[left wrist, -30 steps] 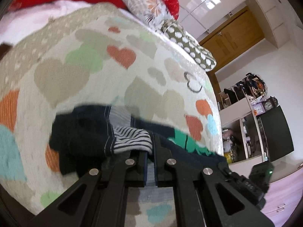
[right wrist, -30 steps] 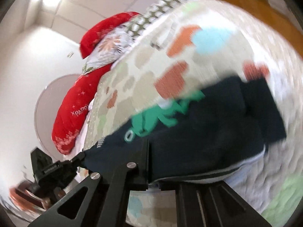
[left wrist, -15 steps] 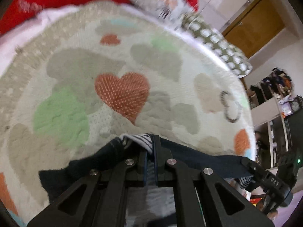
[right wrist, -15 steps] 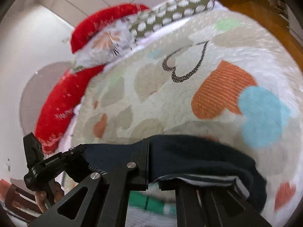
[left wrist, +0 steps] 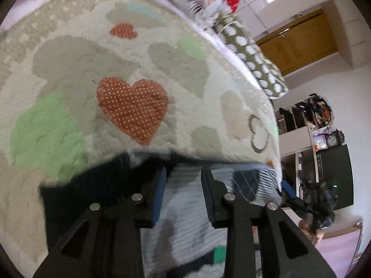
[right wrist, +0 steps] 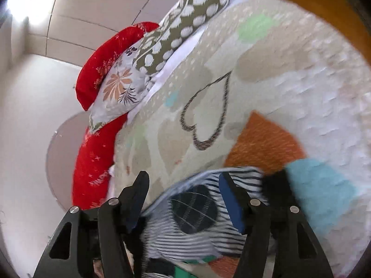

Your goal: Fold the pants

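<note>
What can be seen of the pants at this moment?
The pants are dark navy soft fabric with a white, dark-striped inner side turned up, a dark round patch on it and a bit of green print near the bottom. They lie folded over and rumpled on the heart quilt. The left gripper and right gripper straddle the cloth, jaws opening, pads apparently clear of it. Motion blur hides finer detail.

heart-patterned bedspread (left wrist: 143, 69), red pillows (right wrist: 109, 55), wooden door (left wrist: 299, 44), white walls.
</note>
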`<act>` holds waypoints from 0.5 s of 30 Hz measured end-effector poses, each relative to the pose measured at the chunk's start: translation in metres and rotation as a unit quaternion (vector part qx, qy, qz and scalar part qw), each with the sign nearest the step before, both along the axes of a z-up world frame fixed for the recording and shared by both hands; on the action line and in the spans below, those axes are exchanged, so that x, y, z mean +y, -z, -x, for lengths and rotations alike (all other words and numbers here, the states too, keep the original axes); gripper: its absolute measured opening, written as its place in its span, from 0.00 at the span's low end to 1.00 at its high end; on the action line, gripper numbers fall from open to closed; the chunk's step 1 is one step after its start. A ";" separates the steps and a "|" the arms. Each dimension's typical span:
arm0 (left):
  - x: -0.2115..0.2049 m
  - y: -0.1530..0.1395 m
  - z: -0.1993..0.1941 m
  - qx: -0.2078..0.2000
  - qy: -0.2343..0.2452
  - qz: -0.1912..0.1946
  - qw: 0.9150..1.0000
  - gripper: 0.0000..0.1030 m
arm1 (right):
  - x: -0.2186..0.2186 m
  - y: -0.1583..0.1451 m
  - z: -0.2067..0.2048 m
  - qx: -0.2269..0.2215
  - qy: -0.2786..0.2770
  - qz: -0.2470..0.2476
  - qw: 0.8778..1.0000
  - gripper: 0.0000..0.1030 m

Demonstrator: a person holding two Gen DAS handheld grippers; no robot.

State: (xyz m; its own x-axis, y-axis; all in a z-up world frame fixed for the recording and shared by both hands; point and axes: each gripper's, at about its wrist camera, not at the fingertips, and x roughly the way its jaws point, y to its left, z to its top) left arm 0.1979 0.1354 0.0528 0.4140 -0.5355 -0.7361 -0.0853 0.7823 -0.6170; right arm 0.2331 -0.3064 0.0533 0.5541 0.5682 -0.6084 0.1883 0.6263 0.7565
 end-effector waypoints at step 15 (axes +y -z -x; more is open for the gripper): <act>0.064 -0.048 0.133 -0.024 -0.071 -0.083 0.994 0.47 | -0.004 0.024 0.039 0.059 0.011 0.130 0.990 0.14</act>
